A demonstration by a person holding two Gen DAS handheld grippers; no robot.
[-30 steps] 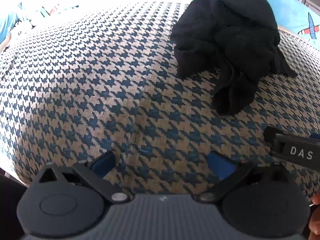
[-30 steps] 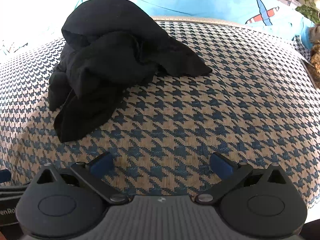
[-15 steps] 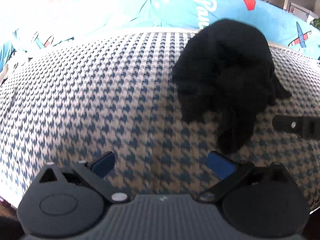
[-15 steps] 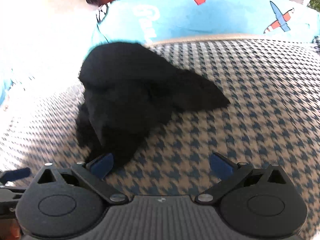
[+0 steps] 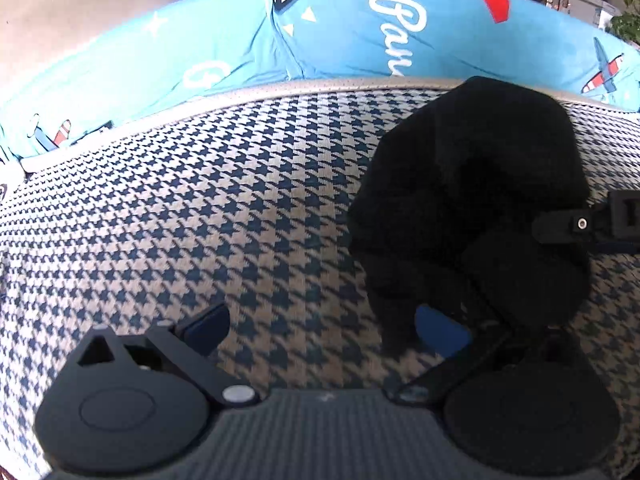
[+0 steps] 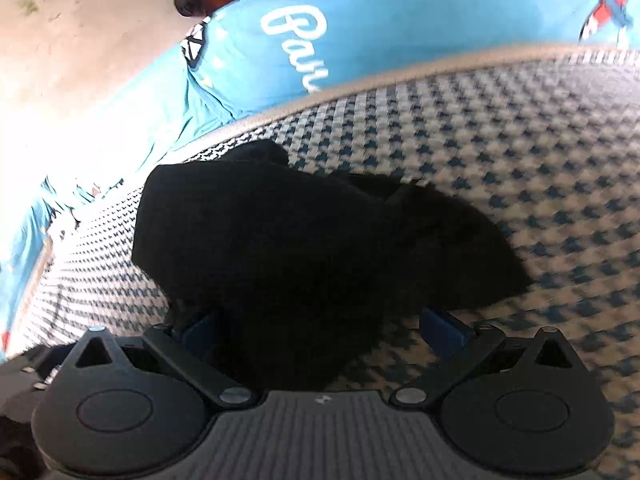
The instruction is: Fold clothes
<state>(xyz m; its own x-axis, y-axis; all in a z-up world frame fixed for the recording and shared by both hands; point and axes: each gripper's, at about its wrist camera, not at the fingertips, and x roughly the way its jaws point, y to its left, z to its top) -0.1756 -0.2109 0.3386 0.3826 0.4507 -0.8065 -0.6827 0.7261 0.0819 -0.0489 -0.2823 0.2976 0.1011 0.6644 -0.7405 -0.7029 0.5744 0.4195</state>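
Observation:
A crumpled black garment lies in a heap on a blue-and-beige houndstooth cushion. My left gripper is open, low over the cushion, with its right pad at the garment's near left edge. The garment also shows in the right wrist view. My right gripper is open and the garment's near folds lie between its pads. The right gripper's body shows in the left wrist view at the garment's right side.
A turquoise printed sheet or pillow runs along the cushion's far edge, also in the right wrist view. Bare houndstooth cushion lies left of the garment and to its right. Furniture and a plant stand far behind.
Both grippers have moved forward toward the garment, which now fills more of both views. The right gripper's open pads have come around its near folds. Both stayed open.

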